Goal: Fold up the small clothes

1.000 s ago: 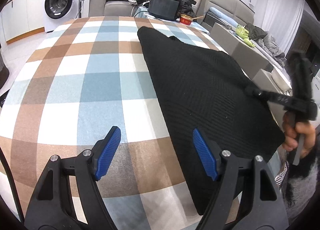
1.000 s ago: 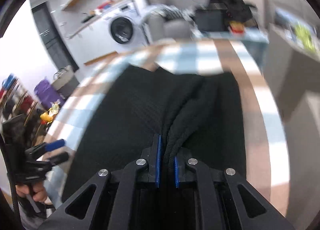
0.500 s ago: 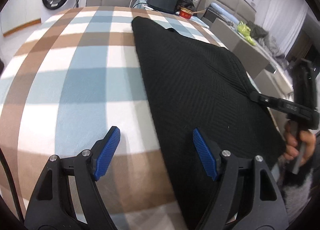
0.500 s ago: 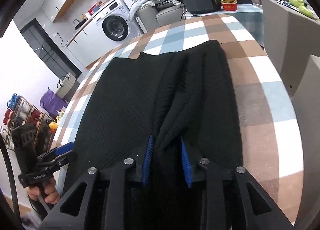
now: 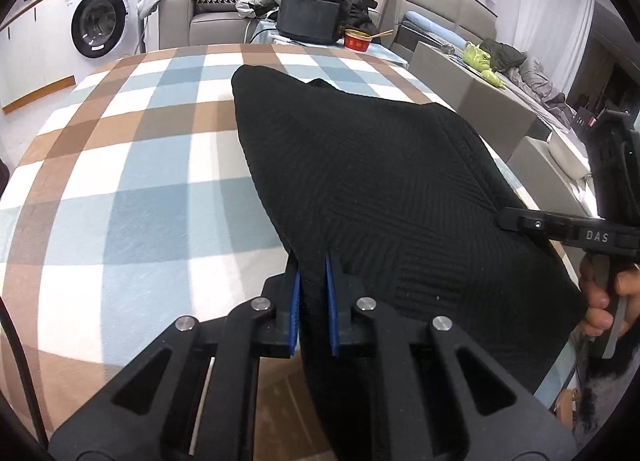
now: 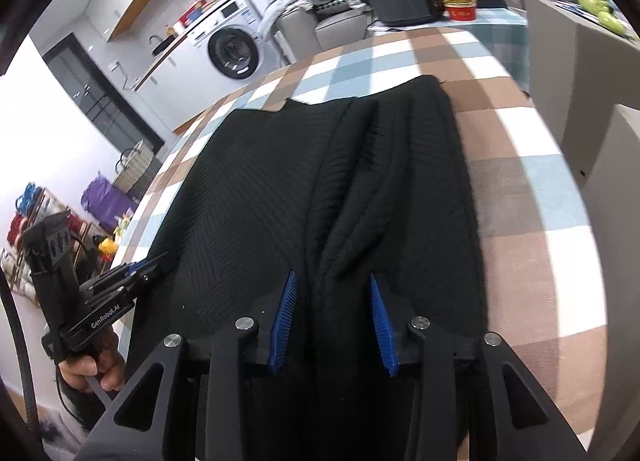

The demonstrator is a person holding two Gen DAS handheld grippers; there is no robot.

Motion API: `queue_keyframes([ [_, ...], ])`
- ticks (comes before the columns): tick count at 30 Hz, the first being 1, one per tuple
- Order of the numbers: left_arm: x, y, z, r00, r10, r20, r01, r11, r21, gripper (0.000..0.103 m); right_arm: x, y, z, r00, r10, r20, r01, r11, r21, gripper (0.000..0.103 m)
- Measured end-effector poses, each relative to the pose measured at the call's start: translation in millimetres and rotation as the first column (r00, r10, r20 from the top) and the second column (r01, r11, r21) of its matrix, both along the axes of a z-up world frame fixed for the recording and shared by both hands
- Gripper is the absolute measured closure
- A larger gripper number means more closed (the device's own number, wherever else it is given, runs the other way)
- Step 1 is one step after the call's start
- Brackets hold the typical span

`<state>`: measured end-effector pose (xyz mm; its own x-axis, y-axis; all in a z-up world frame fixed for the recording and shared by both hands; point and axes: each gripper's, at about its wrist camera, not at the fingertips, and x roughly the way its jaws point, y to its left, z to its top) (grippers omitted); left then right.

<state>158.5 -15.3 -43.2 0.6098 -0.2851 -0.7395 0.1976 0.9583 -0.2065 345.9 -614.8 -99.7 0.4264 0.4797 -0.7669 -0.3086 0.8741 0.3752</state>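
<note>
Our left gripper (image 5: 313, 303) has just pinched shut on the near-left hem of the black sweater (image 5: 372, 181) spread along the table's (image 5: 132, 189) right side; our right gripper (image 6: 332, 325) has just been opening, loose around a ridge of fabric, so a fold can start.

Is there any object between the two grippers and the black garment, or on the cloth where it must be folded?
Nothing visible. The left gripper is shut on the black garment edge; the right gripper, opening, straddles a ridge.
</note>
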Motion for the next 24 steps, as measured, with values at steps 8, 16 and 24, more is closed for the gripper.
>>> queue_keyframes([
  [8, -25.8, 64.8, 5.9, 0.993, 0.113, 0.027, -0.114, 0.993, 0.040, 0.095, -9.0, 59.5, -6.8, 0.989, 0.148, -0.023, -0.147, 0.988, 0.052, 0.066],
  [16, -21.4, 81.2, 4.5, 0.987, 0.158, -0.005, -0.158, 0.987, 0.032, 0.066, 24.5, 60.0, -15.5, 0.995, 0.069, -0.075, -0.058, 0.988, 0.145, 0.066],
  [24, -27.9, 80.7, 13.7, 0.988, 0.157, 0.014, -0.157, 0.988, -0.013, 0.064, 27.7, 67.7, 27.6, 0.992, 0.087, 0.090, -0.093, 0.994, 0.056, 0.096],
])
